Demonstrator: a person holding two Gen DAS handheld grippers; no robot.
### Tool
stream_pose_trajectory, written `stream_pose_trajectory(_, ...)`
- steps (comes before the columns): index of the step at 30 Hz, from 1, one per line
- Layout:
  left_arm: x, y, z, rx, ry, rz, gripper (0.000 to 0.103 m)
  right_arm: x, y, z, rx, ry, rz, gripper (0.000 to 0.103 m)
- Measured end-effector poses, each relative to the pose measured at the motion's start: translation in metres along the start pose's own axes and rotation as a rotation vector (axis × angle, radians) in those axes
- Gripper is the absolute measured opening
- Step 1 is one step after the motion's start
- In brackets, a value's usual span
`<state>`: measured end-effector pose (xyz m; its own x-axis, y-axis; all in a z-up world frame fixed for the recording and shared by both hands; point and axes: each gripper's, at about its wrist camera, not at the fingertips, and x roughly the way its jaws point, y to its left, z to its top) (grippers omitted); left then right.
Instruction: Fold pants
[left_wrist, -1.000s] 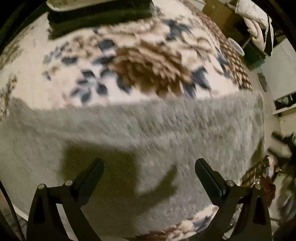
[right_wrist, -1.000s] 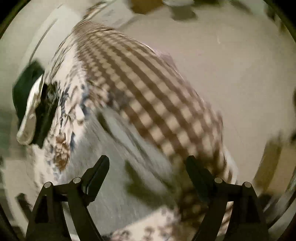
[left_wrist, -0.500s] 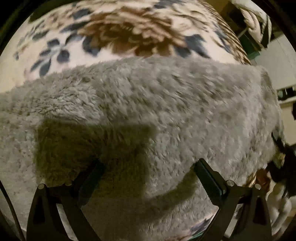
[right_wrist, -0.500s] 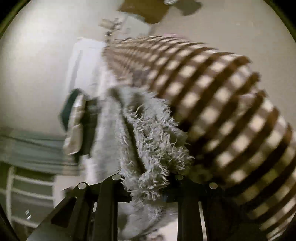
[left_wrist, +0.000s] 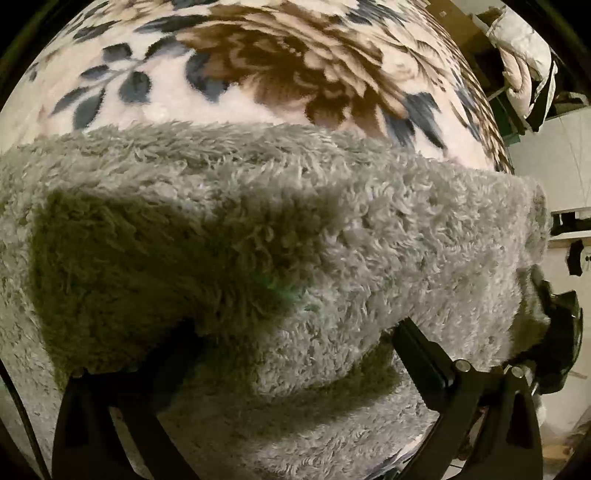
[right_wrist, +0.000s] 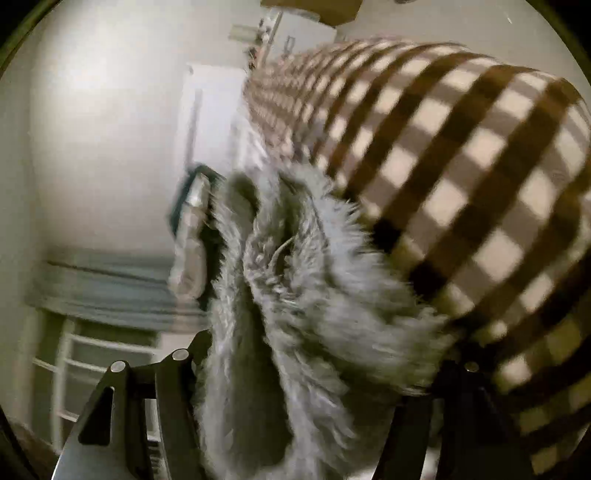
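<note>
The grey fluffy pants (left_wrist: 295, 229) lie across a floral blanket (left_wrist: 280, 70). In the left wrist view my left gripper (left_wrist: 295, 332) is open and wide, its fingertips pressed into the pile at a raised fold of the fabric. In the right wrist view my right gripper (right_wrist: 295, 354) has a bunched end of the pants (right_wrist: 295, 295) between its fingers, held up beside the checked side of the blanket (right_wrist: 461, 184). The right fingertips are buried in the fabric. The other gripper (left_wrist: 557, 325) shows dark at the pants' right end.
A dark folded item with a pale object on it (right_wrist: 192, 236) lies further along the bed. A white cabinet (right_wrist: 214, 110) and a white shelf rack (right_wrist: 74, 369) stand past the bed. Bundled bedding (left_wrist: 524, 55) sits at the far right.
My left gripper has dropped closer onto the pants, its tips now sunk in the fleece. My right gripper closed on the pants' end and has lifted it, then widened somewhat around the bunch.
</note>
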<state>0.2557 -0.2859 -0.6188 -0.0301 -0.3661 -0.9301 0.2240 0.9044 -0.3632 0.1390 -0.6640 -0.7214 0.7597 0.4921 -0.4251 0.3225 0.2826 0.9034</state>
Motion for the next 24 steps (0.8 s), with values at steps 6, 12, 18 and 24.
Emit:
stream_pose_trajectory(6,0.007,-0.019,0.007,0.053,0.035,0.047,0.103,-0.007,0.005,0.005,0.060,-0.128,-0.157,0.018)
stream_pose_trajectory(12,-0.033,-0.019,0.003,0.032,-0.043,0.033,0.103,-0.013,0.074,-0.003,-0.034,-0.119,-0.222,0.018)
stream_pose_trajectory(18,-0.096,0.023,-0.003,-0.055,-0.141,0.023,0.103,-0.004,0.164,-0.037,-0.187,-0.109,-0.277,0.018)
stream_pose_trajectory(24,-0.155,0.100,-0.020,-0.135,-0.215,0.042,0.103,0.036,0.249,-0.107,-0.358,-0.046,-0.289,0.018)
